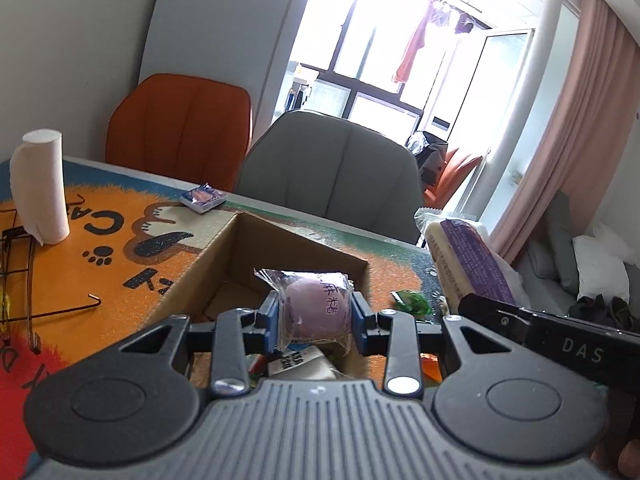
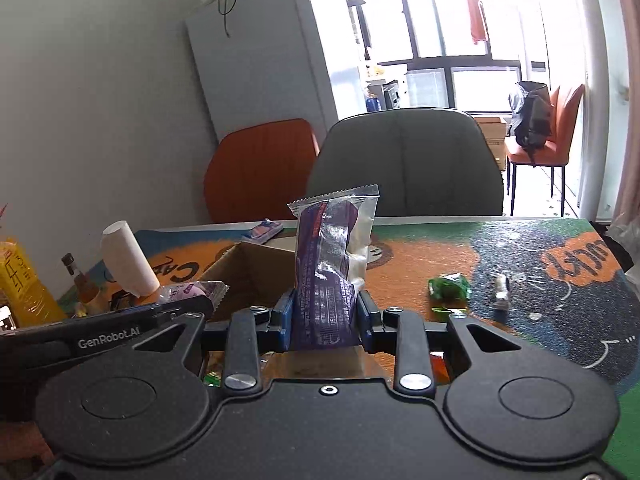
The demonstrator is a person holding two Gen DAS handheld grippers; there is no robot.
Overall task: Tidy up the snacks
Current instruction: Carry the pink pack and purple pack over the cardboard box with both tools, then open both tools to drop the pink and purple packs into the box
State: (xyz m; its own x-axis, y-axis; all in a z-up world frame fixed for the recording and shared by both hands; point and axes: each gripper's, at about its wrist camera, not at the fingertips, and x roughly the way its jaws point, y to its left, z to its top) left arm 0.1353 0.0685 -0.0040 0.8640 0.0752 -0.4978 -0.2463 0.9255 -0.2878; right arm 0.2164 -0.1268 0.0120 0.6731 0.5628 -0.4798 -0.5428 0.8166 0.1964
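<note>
My left gripper [image 1: 316, 316] is shut on a round purple mochi snack [image 1: 318, 308] in a clear wrapper, held above the open cardboard box [image 1: 224, 256]. A few packets lie in the box below it. My right gripper [image 2: 324, 316] is shut on a long purple and white snack packet [image 2: 330, 264], held upright just right of the box [image 2: 240, 268]. That packet also shows in the left wrist view [image 1: 468, 256], and the mochi in the right wrist view [image 2: 192, 292]. A green candy [image 2: 448, 288] and a small silver wrapper [image 2: 500, 290] lie on the mat to the right.
A blue and orange packet [image 1: 202, 197] lies near the table's far edge. A paper roll [image 1: 38, 188] and black wire glasses [image 1: 16, 280] sit left of the box. Bottles [image 2: 24, 284] stand at the far left. An orange chair [image 1: 180, 132] and a grey chair [image 1: 332, 172] face the table.
</note>
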